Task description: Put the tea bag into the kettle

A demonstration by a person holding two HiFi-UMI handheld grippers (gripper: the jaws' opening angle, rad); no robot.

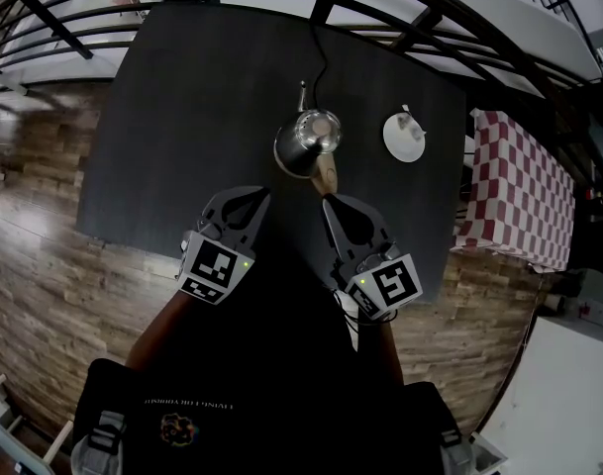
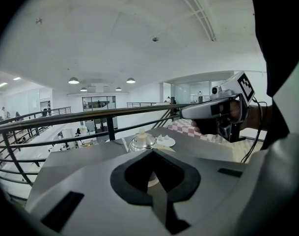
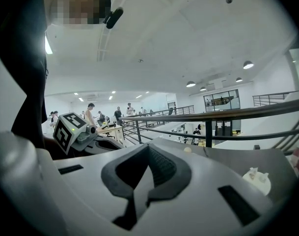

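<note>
**Bench** [image 1: 182, 117]: dark, rectangular top, standing on wood-plank floor [image 1: 34, 265] beside a black railing [image 1: 420, 8].

**Kettle** [image 1: 304, 142]: polished steel, upright near the middle of the bench, lid on with a pale knob. Its wooden handle [image 1: 326, 174] points toward the person. A black cord [image 1: 316, 57] runs from it to the far edge of the bench.

**Saucer** [image 1: 404, 139]: white and round, on the bench just right of the kettle and apart from it.

**Tea bag** [image 1: 409, 120]: lying on the saucer, outside the kettle. In the right gripper view it shows as a small pale crumple [image 3: 255, 173] on the same saucer, low at the right.

**Left gripper** [image 1: 263, 195]: held over the near edge of the bench, left of the kettle handle. Jaws together, nothing between them. From its own view its tips [image 2: 151, 152] line up just below the kettle [image 2: 142, 141].

**Right gripper** [image 1: 330, 204]: held beside the left one, tips just short of the handle's end; whether they touch cannot be told. Jaws together, nothing between them.

**Cloth** [image 1: 514, 186]: red-and-white check, covering a surface to the right of the bench.
</note>
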